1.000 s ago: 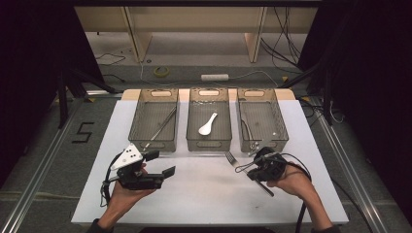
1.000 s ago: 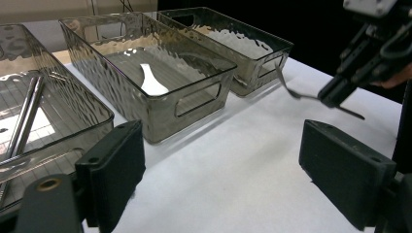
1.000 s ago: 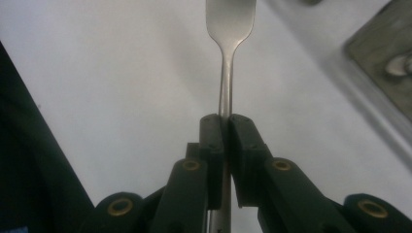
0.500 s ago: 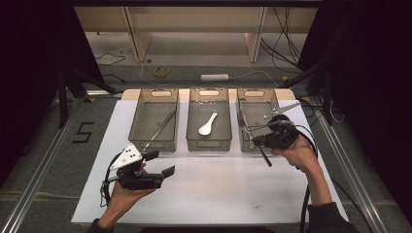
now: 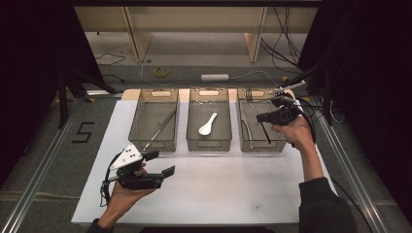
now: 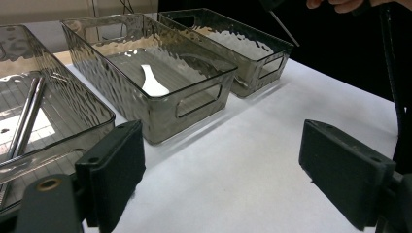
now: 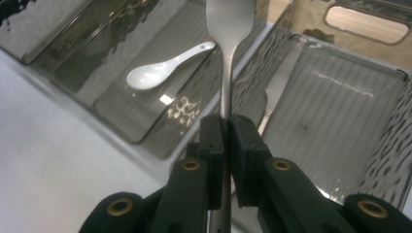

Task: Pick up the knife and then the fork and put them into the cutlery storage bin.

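1. The right gripper is pinching a metal fork by its handle, jaws pressed tight on it. It's up over the right bin, near the back right corner of the white table mat.
2. The left gripper has its jaws spread wide with nothing in them, hovering over the mat's front left area, just in front of the left bin.
3. Three smoky plastic bins sit in a row along the back edge. The middle bin holds a white ceramic spoon.
4. Plenty of bare mat across the front half.
5. A "5" is taped on the floor, left of the mat.
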`<state>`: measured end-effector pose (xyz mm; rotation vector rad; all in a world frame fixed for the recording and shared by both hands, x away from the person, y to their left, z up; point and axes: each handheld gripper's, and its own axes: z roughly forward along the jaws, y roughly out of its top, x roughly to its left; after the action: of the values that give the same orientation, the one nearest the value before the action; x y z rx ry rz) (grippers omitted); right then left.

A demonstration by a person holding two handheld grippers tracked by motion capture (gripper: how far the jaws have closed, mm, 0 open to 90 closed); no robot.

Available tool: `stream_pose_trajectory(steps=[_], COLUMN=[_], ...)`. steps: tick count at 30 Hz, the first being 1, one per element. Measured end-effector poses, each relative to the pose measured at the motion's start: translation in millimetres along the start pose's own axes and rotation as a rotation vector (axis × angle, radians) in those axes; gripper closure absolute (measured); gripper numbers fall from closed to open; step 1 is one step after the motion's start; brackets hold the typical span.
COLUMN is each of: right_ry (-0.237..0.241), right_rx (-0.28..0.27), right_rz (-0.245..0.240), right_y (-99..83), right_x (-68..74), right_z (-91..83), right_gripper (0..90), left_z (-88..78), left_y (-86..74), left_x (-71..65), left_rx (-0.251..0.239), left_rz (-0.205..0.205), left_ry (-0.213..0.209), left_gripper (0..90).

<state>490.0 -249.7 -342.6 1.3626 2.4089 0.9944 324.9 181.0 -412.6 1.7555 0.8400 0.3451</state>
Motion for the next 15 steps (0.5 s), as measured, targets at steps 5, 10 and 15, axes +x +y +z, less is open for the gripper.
stream_pose_trajectory(steps=[5, 10, 15], right_ry=[-0.032, -0.056, -0.095], right_rx=[0.004, -0.013, -0.008], right_rz=[0.038, 0.078, 0.103], right_y=[9.1, 13.4, 13.8], right_x=[-9.7, -17.6, -24.4], right_z=[11.2, 19.7, 28.8], right_gripper=[85.0, 85.0, 84.9], left_z=[-0.5, -0.6, -1.0], left_y=[0.2, 0.3, 0.5], left_x=[0.4, 0.3, 0.6], left_rx=[-0.007, -0.008, -0.011], left_rz=[-0.002, -0.001, -0.001], left_ry=[0.000, -0.002, -0.002], left_gripper=[16.4, 16.4, 16.4])
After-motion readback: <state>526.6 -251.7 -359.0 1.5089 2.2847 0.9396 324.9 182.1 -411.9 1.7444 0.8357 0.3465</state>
